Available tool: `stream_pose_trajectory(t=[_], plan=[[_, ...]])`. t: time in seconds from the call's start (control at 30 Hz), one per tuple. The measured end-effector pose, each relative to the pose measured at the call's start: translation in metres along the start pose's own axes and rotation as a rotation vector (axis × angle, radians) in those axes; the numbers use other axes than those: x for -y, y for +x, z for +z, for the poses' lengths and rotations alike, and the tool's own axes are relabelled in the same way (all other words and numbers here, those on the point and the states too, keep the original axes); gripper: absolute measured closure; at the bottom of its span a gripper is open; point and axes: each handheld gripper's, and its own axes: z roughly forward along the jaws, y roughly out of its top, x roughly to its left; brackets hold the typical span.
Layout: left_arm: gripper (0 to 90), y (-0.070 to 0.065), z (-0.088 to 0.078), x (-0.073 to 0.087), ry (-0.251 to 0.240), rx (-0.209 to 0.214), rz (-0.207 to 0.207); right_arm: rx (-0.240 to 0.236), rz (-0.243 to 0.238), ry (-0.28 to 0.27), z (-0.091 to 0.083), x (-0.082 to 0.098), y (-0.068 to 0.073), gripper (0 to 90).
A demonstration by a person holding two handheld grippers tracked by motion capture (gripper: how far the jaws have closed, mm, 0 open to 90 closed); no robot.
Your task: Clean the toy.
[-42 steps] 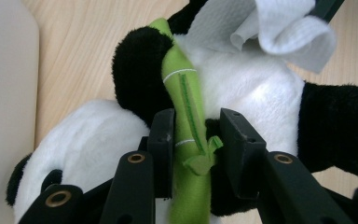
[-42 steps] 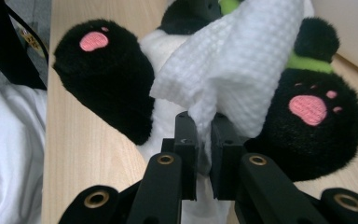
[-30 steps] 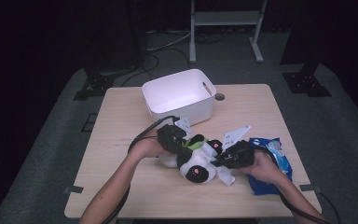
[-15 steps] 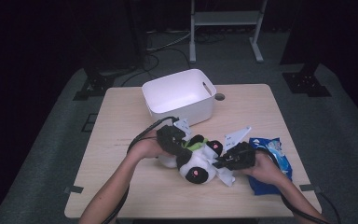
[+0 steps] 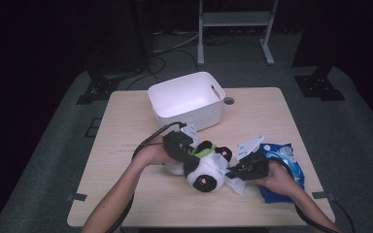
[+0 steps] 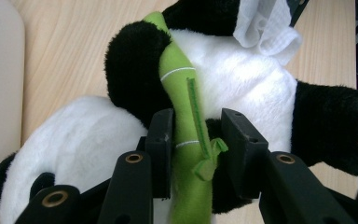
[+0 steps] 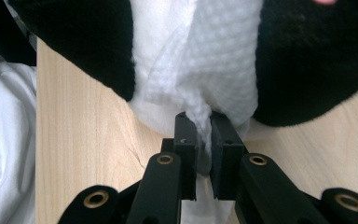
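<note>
Grippers first — the left gripper is clamped narrow on the green bamboo stalk sewn to the panda plush, pinning the toy where it lies on the table, just in front of the white bin. The right gripper is pinched nearly closed on a bunched corner of a white wipe, the sheet draping up against the panda's white fur between two black limbs. In the high view the left gripper sits at the toy's upper side and the right gripper at its lower right, with the wipe spread across the plush between them. Blue wipe packet lies just beside the right hand, at the table's right edge. Judgement — wiping of the toy looks underway: wipe is out and on the fur, toy is steadied. Left to do, likely: finish rubbing, let go of the wipe, perhaps move the panda to the bin, which looks empty.
</note>
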Motion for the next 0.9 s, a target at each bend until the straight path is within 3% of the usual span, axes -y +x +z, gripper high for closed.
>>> stream_pose_trajectory(t=[0.17, 0.47, 0.63, 0.73, 0.9], plan=[[64.3, 0.0, 0.0, 0.0, 0.0, 0.002, -0.001, -0.003, -0.02, -0.067, -0.008, -0.013, 0.003, 81.9], [63.8, -0.002, 0.0, 0.002, -0.001, 0.008, -0.002, -0.018, -0.005, -0.043, -0.002, -0.008, 0.003, 81.5], [63.6, -0.001, -0.001, 0.003, -0.004, 0.014, -0.003, -0.013, -0.012, -0.074, -0.02, -0.009, 0.007, 81.5], [63.7, -0.002, 0.0, 0.003, -0.005, 0.013, -0.003, 0.014, -0.007, -0.077, -0.034, -0.008, 0.004, 81.5], [63.6, -0.002, -0.001, 0.003, -0.004, 0.014, -0.003, 0.085, 0.043, -0.094, -0.061, 0.001, -0.008, 81.5]])
